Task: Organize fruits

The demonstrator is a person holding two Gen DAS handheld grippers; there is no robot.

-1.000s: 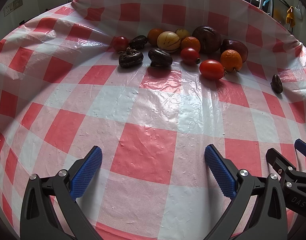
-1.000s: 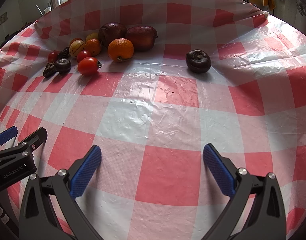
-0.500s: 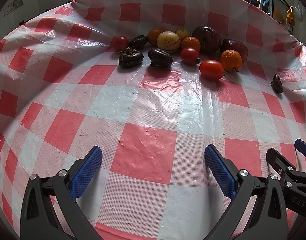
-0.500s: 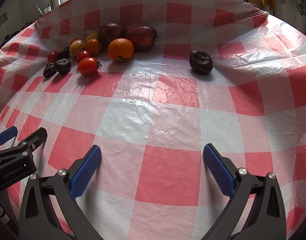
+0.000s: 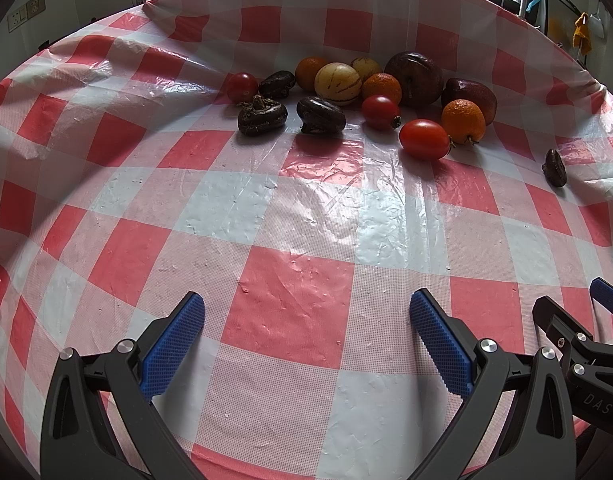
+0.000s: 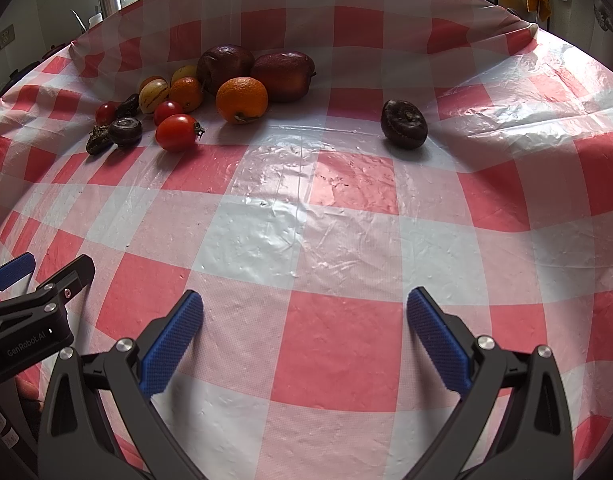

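1. Both grippers, left [image 5: 306, 332] and right [image 6: 304, 328], hover with fingers spread wide, holding nothing.
2. Fruit pile [image 5: 358, 92] lies far ahead on the tablecloth [image 5: 298, 300].
3. One dark fruit [image 6: 403, 123] sits apart, right of the pile.

Bright daylight from far windows; glare on tablecloth [image 5: 346, 216]; sharp focus; strong fisheye bending edges.

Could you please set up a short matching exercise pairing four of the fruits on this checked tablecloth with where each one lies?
Things:
1. lone dark brown water chestnut
2. large round orange
3. pale yellow striped melon
4. small round red tomato

Places:
A. far left end of the cluster
B. apart, right of the cluster
C. in front of two dark red apples
D. between two smaller oranges

Pairs: 1-B, 2-C, 3-D, 4-A
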